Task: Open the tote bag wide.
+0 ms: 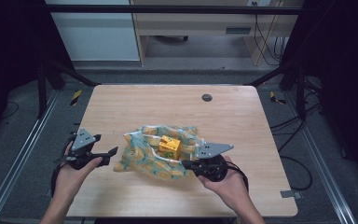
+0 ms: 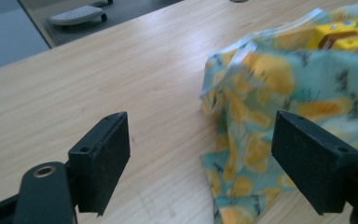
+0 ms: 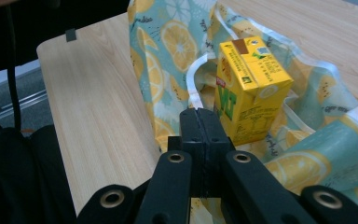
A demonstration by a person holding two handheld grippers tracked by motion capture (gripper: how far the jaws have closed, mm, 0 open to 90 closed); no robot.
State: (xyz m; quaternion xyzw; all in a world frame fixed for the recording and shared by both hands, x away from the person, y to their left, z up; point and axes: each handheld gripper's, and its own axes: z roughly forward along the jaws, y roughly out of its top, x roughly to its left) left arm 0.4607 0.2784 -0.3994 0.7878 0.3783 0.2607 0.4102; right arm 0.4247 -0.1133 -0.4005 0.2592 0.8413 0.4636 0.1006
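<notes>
Lemon-printed cloth, a soft bag (image 1: 158,151) in teal and yellow, lies crumpled near the middle of the wooden table (image 1: 168,105), and a yellow drink carton (image 1: 169,146) stands upright on it, with the fabric and its white-edged rim bunched around its base. In the right gripper view the carton (image 3: 249,88) sits just beyond the jaw tips, with the bag's white trim curling beside it.

The right gripper (image 1: 189,164) rests at the bag's near right edge with its jaws pressed together; they appear to pinch a bit of the fabric there, though the pinch itself is hard to make out. The left gripper (image 1: 113,151) hovers just off the bag's left edge, jaws apart and nothing between them; in its own view the cloth (image 2: 279,116) lies ahead and to the right of the gap.

The step in hand looks like getting the carton bagged or wrapped: one side is held, the other side is not yet taken. The next move likely calls for the left gripper to slide toward the loose left rim, close on a single layer of fabric, and lift it so the opening spreads around the carton. The carton is tall and light, so a tug on the cloth under it could tip it.
</notes>
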